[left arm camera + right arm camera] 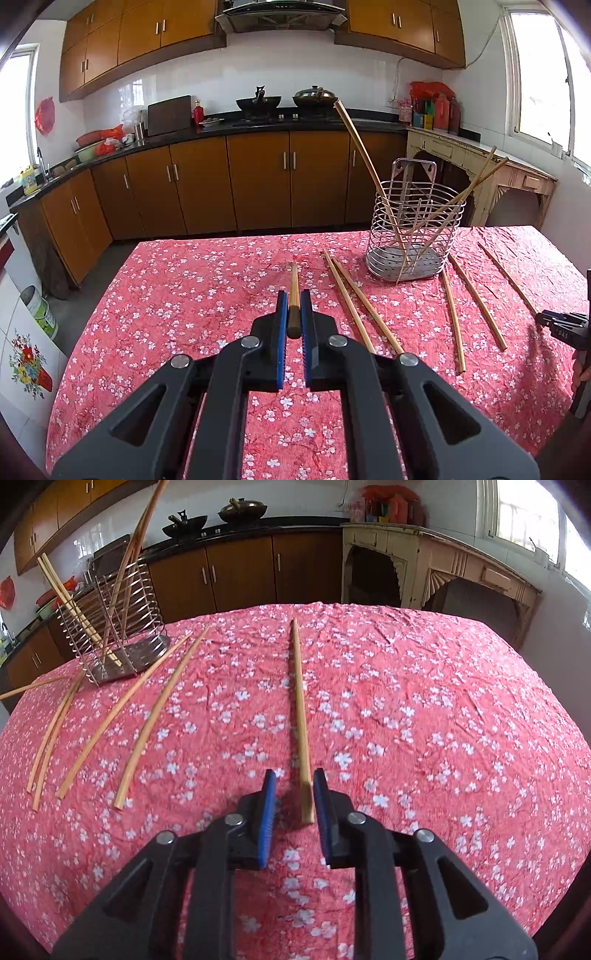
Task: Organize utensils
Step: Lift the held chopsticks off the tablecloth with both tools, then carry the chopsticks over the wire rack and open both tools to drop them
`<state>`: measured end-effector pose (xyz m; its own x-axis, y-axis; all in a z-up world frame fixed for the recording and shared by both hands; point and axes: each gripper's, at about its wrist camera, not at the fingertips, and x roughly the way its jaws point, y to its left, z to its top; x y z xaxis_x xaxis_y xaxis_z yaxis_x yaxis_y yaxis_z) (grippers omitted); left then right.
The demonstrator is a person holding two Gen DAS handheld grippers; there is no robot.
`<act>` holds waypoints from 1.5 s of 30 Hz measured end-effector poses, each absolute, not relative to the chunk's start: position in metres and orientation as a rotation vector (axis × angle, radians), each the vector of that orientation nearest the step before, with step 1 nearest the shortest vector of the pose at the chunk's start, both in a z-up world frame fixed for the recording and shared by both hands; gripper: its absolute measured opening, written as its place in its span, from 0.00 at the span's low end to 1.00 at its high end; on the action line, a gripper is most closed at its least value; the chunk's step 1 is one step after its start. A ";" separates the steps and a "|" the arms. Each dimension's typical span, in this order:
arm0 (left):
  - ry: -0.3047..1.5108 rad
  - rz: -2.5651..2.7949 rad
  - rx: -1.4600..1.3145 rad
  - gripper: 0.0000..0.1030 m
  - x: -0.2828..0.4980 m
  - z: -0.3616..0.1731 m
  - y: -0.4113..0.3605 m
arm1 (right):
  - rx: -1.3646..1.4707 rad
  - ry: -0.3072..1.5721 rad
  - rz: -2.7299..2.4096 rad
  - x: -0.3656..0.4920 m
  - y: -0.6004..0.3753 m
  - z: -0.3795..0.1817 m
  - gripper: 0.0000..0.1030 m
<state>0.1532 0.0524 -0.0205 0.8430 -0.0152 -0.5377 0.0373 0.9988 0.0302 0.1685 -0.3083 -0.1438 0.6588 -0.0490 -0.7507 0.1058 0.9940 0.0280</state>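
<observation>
Chopstick (300,716) dead centre in the right wrist view, long axis running straight up the frame from between the blue pads (266,812), near end lying close against the right-hand pad. Right gripper (294,794) spread wide, nothing pinched yet, straddling that near end on the pink floral tablecloth (424,709). Squeeze likely next, judging by the alignment.

Left gripper (294,314) clenched on a dark-tipped chopstick (294,291), stick pointing up-frame away from the camera, lower centre of the left wrist view. Whether lifted or resting on the cloth: hard to tell.

Wire utensil basket (415,221) right of centre in the left view, upper left of the right view, already holding several sticks leaning outward. Four loose chopsticks (122,716) fanned across the left side of the right view, between the right gripper's target and the basket; none touching the target stick. Leaning sticks in the basket probably the main obstacle for any drop-in.
</observation>
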 end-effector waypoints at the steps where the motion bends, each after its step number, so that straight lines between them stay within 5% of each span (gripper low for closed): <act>1: 0.567 -0.028 0.040 0.06 0.153 -0.021 0.052 | 0.064 0.851 -0.094 0.168 -0.308 -0.145 0.24; 5: 0.566 -0.026 0.034 0.06 0.153 -0.019 0.052 | 0.057 0.857 -0.103 0.166 -0.310 -0.149 0.22; 6: 0.565 -0.026 0.034 0.06 0.153 -0.019 0.052 | 0.063 0.861 -0.103 0.166 -0.311 -0.149 0.08; 7: 0.564 -0.026 0.033 0.06 0.153 -0.019 0.052 | 0.076 0.866 -0.100 0.166 -0.313 -0.148 0.07; 45: 0.361 -0.027 -0.020 0.06 0.149 0.045 0.052 | 0.093 0.283 -0.045 0.136 -0.300 0.050 0.07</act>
